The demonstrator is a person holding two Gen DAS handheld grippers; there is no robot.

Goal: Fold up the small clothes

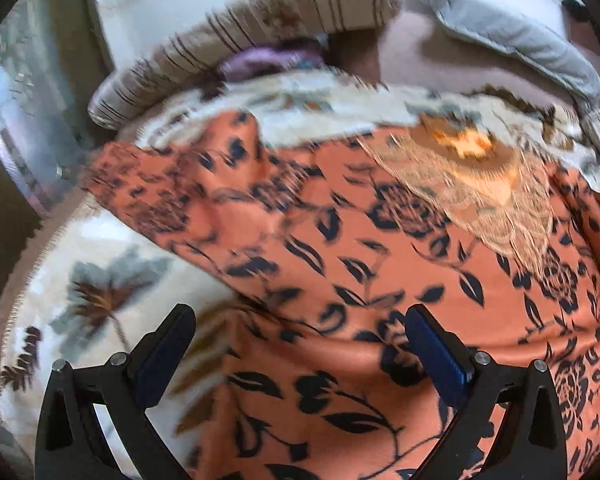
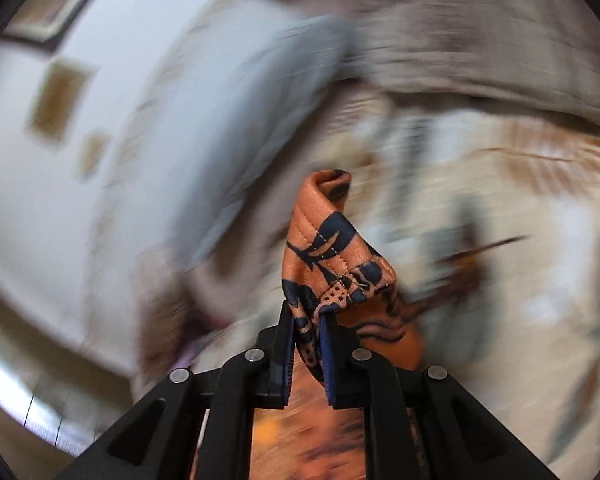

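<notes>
An orange garment (image 1: pixel 340 264) with a dark blue leaf and rose print lies spread over a cream floral blanket (image 1: pixel 100 280); a beige lace panel (image 1: pixel 480 200) marks its upper right part. My left gripper (image 1: pixel 300 320) hovers open above the garment's lower part, nothing between its fingers. In the right wrist view my right gripper (image 2: pixel 306 316) is shut on a stitched hem of the orange garment (image 2: pixel 324 248), which sticks up bunched past the fingertips, lifted off the blanket (image 2: pixel 500 208).
A striped beige pillow (image 1: pixel 260 28) and a grey pillow (image 1: pixel 512 36) lie at the head of the bed. Purple cloth (image 1: pixel 260 60) is tucked under the striped pillow. A pale wall with small frames (image 2: pixel 60 100) shows, blurred, on the left.
</notes>
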